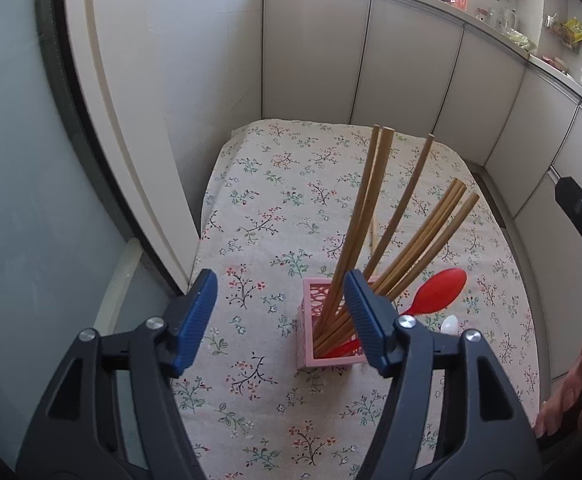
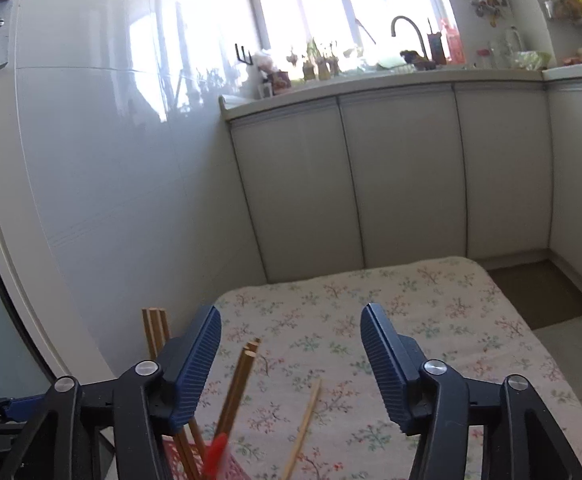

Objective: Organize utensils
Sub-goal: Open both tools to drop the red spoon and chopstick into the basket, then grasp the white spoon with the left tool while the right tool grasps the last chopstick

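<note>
Pink lattice holder (image 1: pixel 325 322) standing upright on the floral tablecloth (image 1: pixel 275 200), seen from the left wrist camera, just beyond and between the blue pads. Packed with wooden chopsticks (image 1: pixel 371 216) leaning up and to the right, fanned into a few bundles. Red spoon (image 1: pixel 437 290) poking out of the holder too, bowl tilted to the right above the cloth. Small white object (image 1: pixel 450 324) just right of the holder, half hidden behind the right finger; cannot tell what. One pale loose chopstick (image 1: pixel 373 232) lying flat on the cloth behind the leaning bundle. Left gripper (image 1: pixel 281 314) released, fingers spread wide, nothing between them, hovering above the holder's near-left side. At far right edge, a person's hand (image 1: pixel 571 388) gripping the dark body of the other tool. White cabinets (image 1: pixel 411 72) wrapping round the back and right.

From the right wrist camera: right gripper (image 2: pixel 291 356) likewise released, jaws wide apart and bare, held above the cloth-covered table. Holder (image 2: pixel 195 460) low at bottom left, mostly hidden under the left finger, only a red-pink rim showing. Chopstick tops rising beside and behind that finger; spoon a red blur at the bottom. Loose chopstick (image 2: pixel 303 428) lying on the cloth between the fingers, well apart from both pads. Beyond: cabinets, countertop with curved faucet (image 2: pixel 409 32), bright window.
</note>
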